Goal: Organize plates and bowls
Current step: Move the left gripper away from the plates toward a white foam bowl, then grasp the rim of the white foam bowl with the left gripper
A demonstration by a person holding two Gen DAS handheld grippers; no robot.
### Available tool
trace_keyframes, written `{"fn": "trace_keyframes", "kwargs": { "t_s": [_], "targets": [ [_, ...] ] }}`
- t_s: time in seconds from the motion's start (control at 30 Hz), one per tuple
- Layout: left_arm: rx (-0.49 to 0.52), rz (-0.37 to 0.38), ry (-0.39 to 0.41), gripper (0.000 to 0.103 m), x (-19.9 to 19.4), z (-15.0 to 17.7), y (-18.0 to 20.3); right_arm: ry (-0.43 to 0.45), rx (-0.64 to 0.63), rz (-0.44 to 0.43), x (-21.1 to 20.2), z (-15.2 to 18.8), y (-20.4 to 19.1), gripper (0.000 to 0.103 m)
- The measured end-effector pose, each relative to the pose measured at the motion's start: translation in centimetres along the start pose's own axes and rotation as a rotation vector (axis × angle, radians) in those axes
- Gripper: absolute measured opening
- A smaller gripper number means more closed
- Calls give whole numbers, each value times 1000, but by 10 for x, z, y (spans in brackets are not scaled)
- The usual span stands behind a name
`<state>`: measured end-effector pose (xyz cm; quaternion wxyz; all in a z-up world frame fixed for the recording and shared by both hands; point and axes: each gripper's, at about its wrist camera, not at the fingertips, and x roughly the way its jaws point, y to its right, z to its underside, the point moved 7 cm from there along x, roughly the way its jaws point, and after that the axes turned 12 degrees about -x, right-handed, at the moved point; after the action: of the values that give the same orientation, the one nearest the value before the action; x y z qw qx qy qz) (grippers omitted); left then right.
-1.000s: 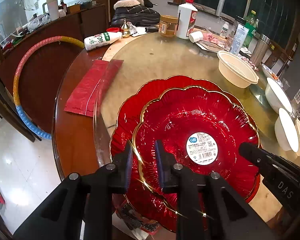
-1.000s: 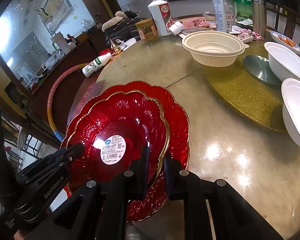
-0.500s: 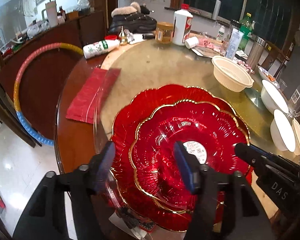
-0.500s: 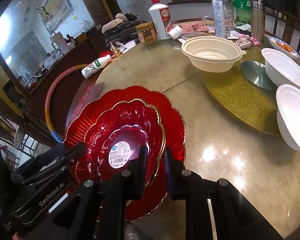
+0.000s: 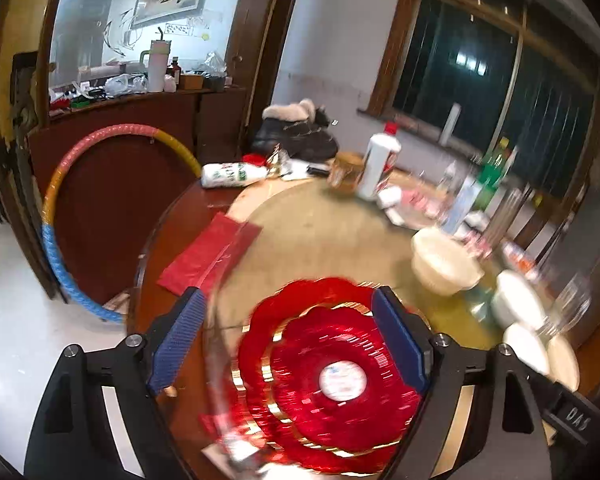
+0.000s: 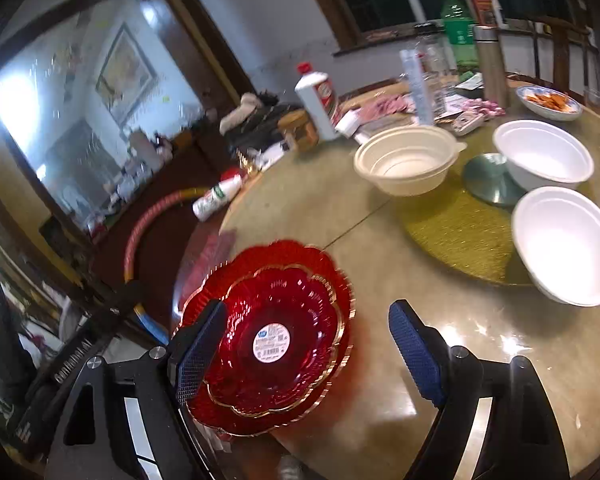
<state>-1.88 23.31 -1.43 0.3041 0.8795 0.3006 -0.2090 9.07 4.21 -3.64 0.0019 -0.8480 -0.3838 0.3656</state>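
Note:
A small red scalloped plate [image 5: 308, 392] [image 6: 288, 308] with a gold rim and a white sticker lies stacked in a larger red plate [image 5: 256, 344] [image 6: 300, 258] near the round table's edge. My left gripper [image 5: 288, 336] hovers above the stack, jaws opening wide, with nothing pressed between its blue pads. My right gripper [image 6: 308, 352] hangs over the stack's right side, jaws also opening and free of the plates. A cream bowl [image 6: 408, 164] [image 5: 444, 264] and two white bowls [image 6: 544, 156] [image 6: 564, 244] stand further back on the right.
The table [image 6: 380, 272] carries a gold mat [image 6: 460, 236], a white bottle [image 6: 318, 98], a jar [image 6: 298, 130], a lying bottle [image 6: 216, 196], a green bottle [image 6: 458, 30] and a dish of food [image 6: 548, 102]. A red cloth [image 5: 208, 258] lies left. A coloured hoop [image 5: 52, 208] leans on the cabinet.
Both grippers have let go of the small plate's rim, spread wide, and lifted back from the stack. The small plate stays on the larger one.

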Motion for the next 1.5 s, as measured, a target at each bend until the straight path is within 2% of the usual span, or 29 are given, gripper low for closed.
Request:
{"fn": "trace_keyframes", "kwargs": {
  "t_s": [0.13, 0.23, 0.33, 0.5, 0.63, 0.8, 0.87, 1.0, 1.03, 1.07, 1.1, 1.13, 1.17, 1.2, 1.23, 1.3, 1.37, 1.5],
  "targets": [
    [16, 53, -12, 86, -1, 6, 30, 42, 80, 22, -25, 0, 42, 85],
    [80, 102, -43, 86, 0, 22, 67, 81, 148, 61, -46, 2, 81, 85],
    [158, 164, -91, 86, 5, 43, 109, 100, 214, 117, -64, 7, 123, 85],
    [278, 234, -216, 86, 24, 89, 175, 94, 360, 193, -82, 24, 191, 85],
    [324, 253, -331, 86, 43, 128, 212, 53, 445, 202, -77, 41, 228, 85],
    [367, 194, -436, 86, 74, 166, 231, 18, 486, 197, -65, 50, 252, 84],
    [349, 183, -452, 86, 83, 173, 234, 17, 489, 207, -63, 50, 256, 80],
    [319, 175, -446, 86, 95, 178, 240, 4, 508, 217, -50, 48, 265, 60],
    [317, 167, -436, 86, 97, 178, 239, -3, 504, 220, -45, 49, 266, 50],
    [318, 163, -420, 86, 97, 176, 239, -9, 507, 223, -40, 51, 266, 45],
    [325, 161, -402, 83, 98, 177, 239, -8, 512, 219, -35, 53, 267, 34],
    [339, 155, -380, 66, 98, 176, 239, -2, 514, 213, -31, 54, 267, 20],
    [351, 183, -380, 55, 98, 178, 241, 11, 510, 184, -27, 55, 265, 19],
    [352, 209, -386, 35, 98, 180, 243, 26, 497, 162, -25, 54, 261, 16],
    [359, 229, -389, 22, 96, 184, 246, 41, 466, 164, -27, 50, 257, 10],
    [389, 234, -375, 13, 93, 188, 249, 56, 398, 214, -28, 45, 250, 10],
    [401, 242, -352, 11, 90, 189, 250, 59, 385, 225, -27, 45, 248, 9],
    [387, 270, -356, 9, 89, 185, 249, 63, 394, 218, -25, 47, 249, 8]
  ]
}}
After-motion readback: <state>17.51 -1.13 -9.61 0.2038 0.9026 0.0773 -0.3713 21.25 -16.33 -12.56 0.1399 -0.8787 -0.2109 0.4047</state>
